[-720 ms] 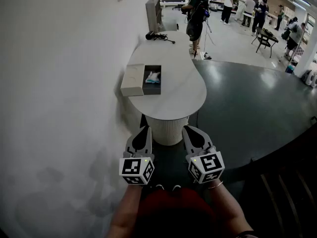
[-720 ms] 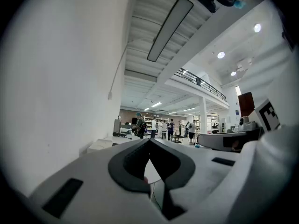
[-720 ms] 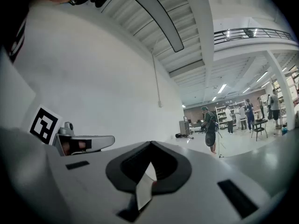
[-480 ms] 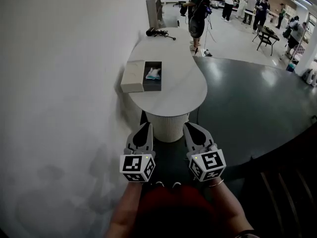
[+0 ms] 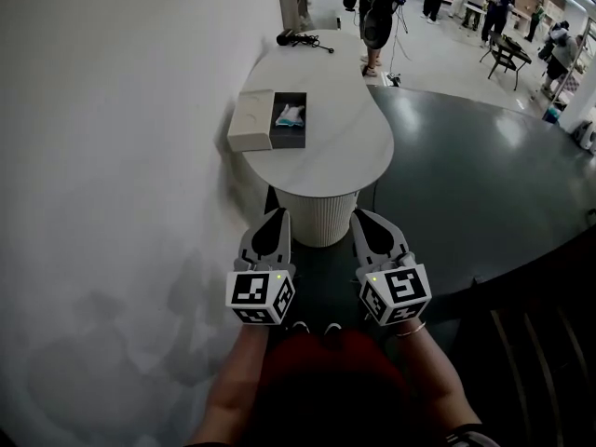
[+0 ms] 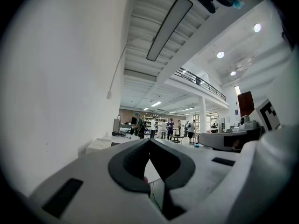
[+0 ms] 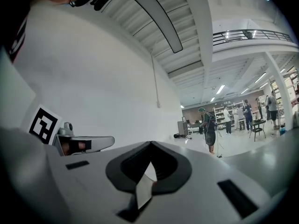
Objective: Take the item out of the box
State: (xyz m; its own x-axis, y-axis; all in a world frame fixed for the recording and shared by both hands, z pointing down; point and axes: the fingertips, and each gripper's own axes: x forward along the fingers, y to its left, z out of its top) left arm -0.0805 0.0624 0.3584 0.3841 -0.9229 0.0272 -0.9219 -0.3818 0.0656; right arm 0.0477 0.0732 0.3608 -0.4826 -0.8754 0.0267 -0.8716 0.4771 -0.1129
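Note:
An open dark box (image 5: 289, 121) lies on the white oval table (image 5: 326, 161) by the wall, its beige lid (image 5: 252, 120) beside it on the left. Inside the box rests a white and light-blue item (image 5: 290, 114). My left gripper (image 5: 274, 222) and right gripper (image 5: 370, 223) are held side by side in front of the table, short of its near edge. Both are shut with nothing between their jaws. In the left gripper view the table (image 6: 122, 139) and the lid (image 6: 99, 145) show low and far off past the joined jaw tips (image 6: 149, 140).
A white wall (image 5: 121, 156) runs along the left. A ribbed white pedestal (image 5: 318, 217) carries the table. A black device with a cable (image 5: 300, 39) lies at the table's far end. Several people (image 5: 377, 7) stand beyond, with shelves and a black chair (image 5: 503, 56).
The view has shifted a little: the table and box sit slightly nearer, and both grippers have edged forward and down in the frame. Both stay shut.

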